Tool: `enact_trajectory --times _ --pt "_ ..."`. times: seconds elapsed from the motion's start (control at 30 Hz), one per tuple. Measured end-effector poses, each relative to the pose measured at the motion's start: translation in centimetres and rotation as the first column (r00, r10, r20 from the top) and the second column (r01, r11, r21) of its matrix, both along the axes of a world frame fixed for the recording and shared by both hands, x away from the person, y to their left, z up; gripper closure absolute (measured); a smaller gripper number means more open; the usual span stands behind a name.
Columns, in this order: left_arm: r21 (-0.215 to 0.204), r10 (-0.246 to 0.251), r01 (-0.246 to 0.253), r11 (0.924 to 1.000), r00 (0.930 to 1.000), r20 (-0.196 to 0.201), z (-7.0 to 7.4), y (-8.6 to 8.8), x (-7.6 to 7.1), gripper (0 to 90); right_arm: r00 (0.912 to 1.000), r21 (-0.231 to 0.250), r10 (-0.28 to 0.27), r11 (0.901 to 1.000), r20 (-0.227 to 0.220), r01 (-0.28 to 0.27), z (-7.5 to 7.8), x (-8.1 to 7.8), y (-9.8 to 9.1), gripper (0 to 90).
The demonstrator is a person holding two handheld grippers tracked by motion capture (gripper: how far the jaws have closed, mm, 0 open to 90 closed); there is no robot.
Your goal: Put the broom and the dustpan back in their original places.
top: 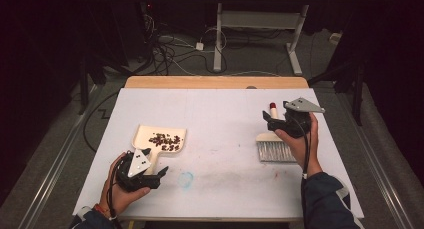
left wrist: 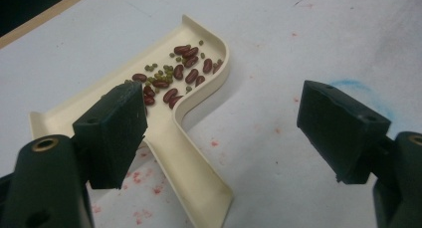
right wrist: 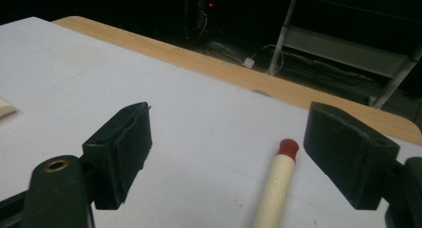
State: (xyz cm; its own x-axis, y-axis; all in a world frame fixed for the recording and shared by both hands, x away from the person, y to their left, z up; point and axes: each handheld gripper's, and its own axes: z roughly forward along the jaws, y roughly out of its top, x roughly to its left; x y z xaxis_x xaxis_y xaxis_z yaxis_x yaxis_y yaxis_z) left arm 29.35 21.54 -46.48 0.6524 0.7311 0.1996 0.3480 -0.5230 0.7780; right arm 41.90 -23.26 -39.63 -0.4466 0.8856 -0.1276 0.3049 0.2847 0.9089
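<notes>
A cream dustpan (top: pixel 150 135) lies left of centre on the white table, with red and green beans (top: pixel 165 140) piled in it. My left gripper (top: pixel 156 163) hovers open over the pan's handle (left wrist: pixel 194 173). In the left gripper view the beans (left wrist: pixel 174 76) sit ahead, beside the left jaw, and the jaws (left wrist: pixel 219 108) stand wide apart without touching the handle. At the right lies a small brush (top: pixel 275 151) with pale bristles and a red-tipped wooden handle (right wrist: pixel 278 180). My right gripper (top: pixel 275 111) stands open above that handle, whose red tip (right wrist: pixel 288 147) shows between the jaws (right wrist: pixel 229 143), untouched.
The white table cover (top: pixel 225 119) carries a blue smudge (top: pixel 186 179) near the front and faint red stains. A wooden edge (top: pixel 215 82) borders the far side. Beyond it, a desk frame (top: pixel 260 29) and cables (top: pixel 170 49) stand on the floor.
</notes>
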Motion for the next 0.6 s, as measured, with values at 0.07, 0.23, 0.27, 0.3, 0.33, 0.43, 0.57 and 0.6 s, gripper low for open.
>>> enact_trajectory --times 0.07,0.23,0.27,0.3,0.33,0.43,0.57,0.6 --pt "0.0 0.0 0.0 1.0 1.0 0.0 0.0 0.0 0.0 19.9 0.9999 -0.001 0.006 1.0 0.009 -0.006 0.3 -0.4 0.1 20.0" --pt "0.007 -0.003 0.003 1.0 1.0 0.0 0.0 -0.1 0.0 19.9 0.9995 0.013 0.024 0.9996 0.023 -0.024 0.8 -1.2 0.2 20.3" --pt "0.008 -0.004 0.004 1.0 1.0 0.0 0.0 -0.1 0.0 19.9 0.9992 0.013 0.028 0.9995 0.027 -0.028 0.9 -1.3 0.2 20.5" --pt "0.008 -0.006 0.006 0.9999 1.0 0.0 0.0 -0.2 0.0 19.9 0.9993 0.017 0.028 0.9994 0.025 -0.029 1.0 -1.4 0.3 20.6" --pt "0.009 -0.007 0.007 0.9999 1.0 0.001 0.0 -0.2 -0.1 19.9 0.9992 0.019 0.032 0.9993 0.025 -0.033 1.0 -1.5 0.3 20.7" --pt "0.005 -0.006 0.006 1.0 1.0 -0.001 0.0 -0.1 0.0 19.9 0.9988 0.003 0.042 0.9991 0.024 -0.042 1.2 -1.9 0.5 20.7" --pt "0.01 -0.008 0.008 0.9999 1.0 -0.001 0.0 -0.2 -0.1 19.8 0.9981 -0.007 0.054 0.9985 0.03 -0.054 1.4 -2.6 0.7 21.0" --pt "0.008 -0.008 0.008 0.9999 1.0 0.002 0.0 -0.2 -0.1 19.9 0.9981 -0.009 0.054 0.9985 0.03 -0.054 1.5 -2.7 0.8 21.0"
